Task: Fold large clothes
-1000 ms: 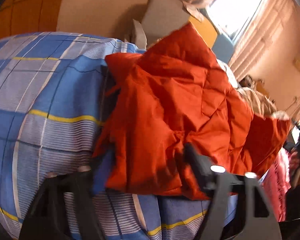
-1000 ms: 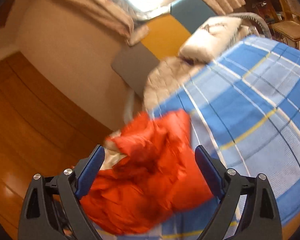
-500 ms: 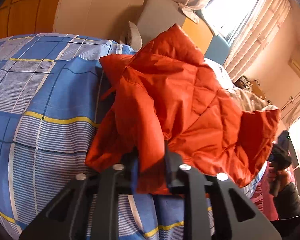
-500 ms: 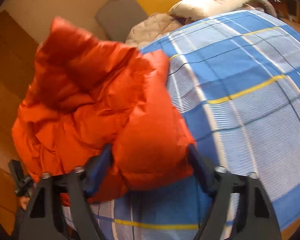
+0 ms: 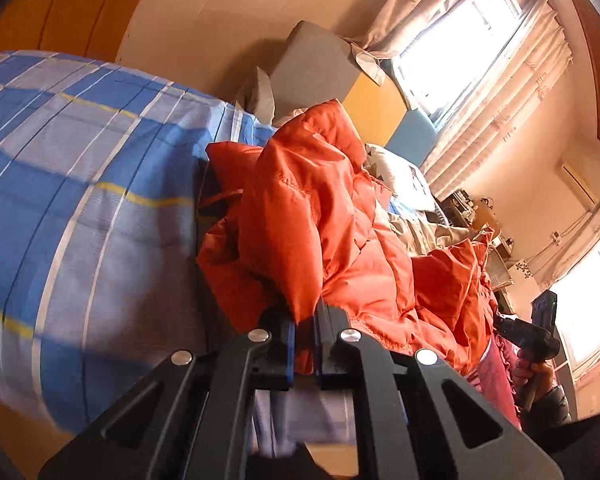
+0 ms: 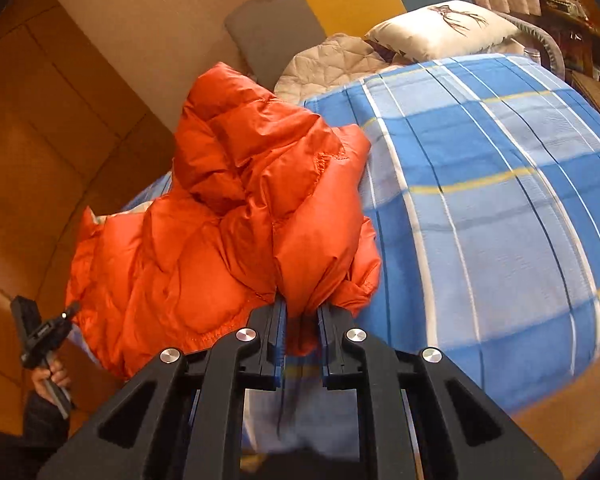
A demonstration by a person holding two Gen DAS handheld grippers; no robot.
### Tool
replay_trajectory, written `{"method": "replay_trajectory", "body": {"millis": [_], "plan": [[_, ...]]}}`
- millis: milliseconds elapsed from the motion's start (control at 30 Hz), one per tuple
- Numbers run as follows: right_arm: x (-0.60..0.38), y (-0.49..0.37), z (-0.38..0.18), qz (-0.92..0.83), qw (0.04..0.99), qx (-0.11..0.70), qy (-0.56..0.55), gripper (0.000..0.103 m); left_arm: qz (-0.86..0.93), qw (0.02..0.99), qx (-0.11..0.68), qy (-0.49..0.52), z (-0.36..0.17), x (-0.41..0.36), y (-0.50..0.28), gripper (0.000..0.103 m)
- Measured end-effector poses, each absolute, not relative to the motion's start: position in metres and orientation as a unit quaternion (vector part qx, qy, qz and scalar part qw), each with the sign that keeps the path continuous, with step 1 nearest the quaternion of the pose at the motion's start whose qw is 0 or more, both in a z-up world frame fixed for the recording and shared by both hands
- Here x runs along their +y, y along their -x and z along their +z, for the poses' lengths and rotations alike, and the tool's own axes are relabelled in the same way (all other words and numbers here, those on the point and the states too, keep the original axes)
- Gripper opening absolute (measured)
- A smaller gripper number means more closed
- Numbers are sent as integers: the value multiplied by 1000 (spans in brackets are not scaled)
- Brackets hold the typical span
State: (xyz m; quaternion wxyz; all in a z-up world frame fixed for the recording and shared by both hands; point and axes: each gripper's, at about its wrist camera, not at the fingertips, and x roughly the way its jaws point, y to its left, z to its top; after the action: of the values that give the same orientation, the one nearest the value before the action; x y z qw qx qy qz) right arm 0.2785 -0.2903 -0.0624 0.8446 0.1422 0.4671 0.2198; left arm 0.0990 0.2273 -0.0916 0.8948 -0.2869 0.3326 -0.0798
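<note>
Bed under a blue plaid sheet with white and yellow lines, filling most of both views. Behind it, a headboard in grey, yellow and blue panels against a beige wall. Bright window with pale curtains above the headboard in the left view.

Orange puffy jacket heaped and crumpled on the bed near its edge, partly lifted off the sheet, quilted seams showing. Beige quilt bunched just behind the jacket, touching the headboard. White pillow with a dark print beside the quilt at the head of the bed.

Left gripper with jaws nearly closed, pinching a fold of the jacket's lower edge. Right gripper with jaws drawn close together, clamping a thick bunch of orange fabric, a little gap kept by the padding between them. Both grips on the near side of the jacket, well apart from each other along the hem.
</note>
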Motion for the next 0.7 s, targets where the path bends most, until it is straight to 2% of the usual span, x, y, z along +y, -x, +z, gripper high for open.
{"method": "replay_trajectory", "body": {"millis": [200, 233, 300, 333, 367, 400, 433, 467, 533, 600, 700], "plan": [[-304, -232, -75, 214, 835, 492, -122, 13, -69, 889, 353, 283, -105, 215, -52, 9], [-303, -226, -76, 214, 834, 495, -116, 13, -60, 891, 357, 273, -105, 212, -50, 16], [-300, -220, -76, 211, 836, 499, -90, 17, -46, 896, 362, 254, -101, 213, -47, 37], [-299, -220, -75, 212, 837, 497, -87, 21, -34, 902, 354, 245, -96, 215, -46, 58], [-297, -223, -72, 212, 839, 494, -83, 34, -27, 908, 346, 234, -91, 216, -46, 65], [-294, -227, -68, 200, 847, 488, -65, 61, -26, 915, 340, 217, -84, 217, -49, 65], [-292, -229, -63, 189, 856, 478, -49, 70, -23, 919, 337, 204, -78, 218, -53, 67], [-289, -235, -55, 187, 868, 458, -32, 74, -21, 922, 335, 192, -74, 218, -58, 68], [-283, -248, -45, 186, 878, 440, -18, 74, -25, 928, 334, 163, -66, 218, -73, 69], [-274, -268, -37, 195, 884, 425, -2, 78, -37, 930, 335, 148, -61, 216, -86, 70], [-260, -295, -33, 217, 881, 419, 23, 78, -50, 929, 344, 125, -58, 211, -106, 70]]}}
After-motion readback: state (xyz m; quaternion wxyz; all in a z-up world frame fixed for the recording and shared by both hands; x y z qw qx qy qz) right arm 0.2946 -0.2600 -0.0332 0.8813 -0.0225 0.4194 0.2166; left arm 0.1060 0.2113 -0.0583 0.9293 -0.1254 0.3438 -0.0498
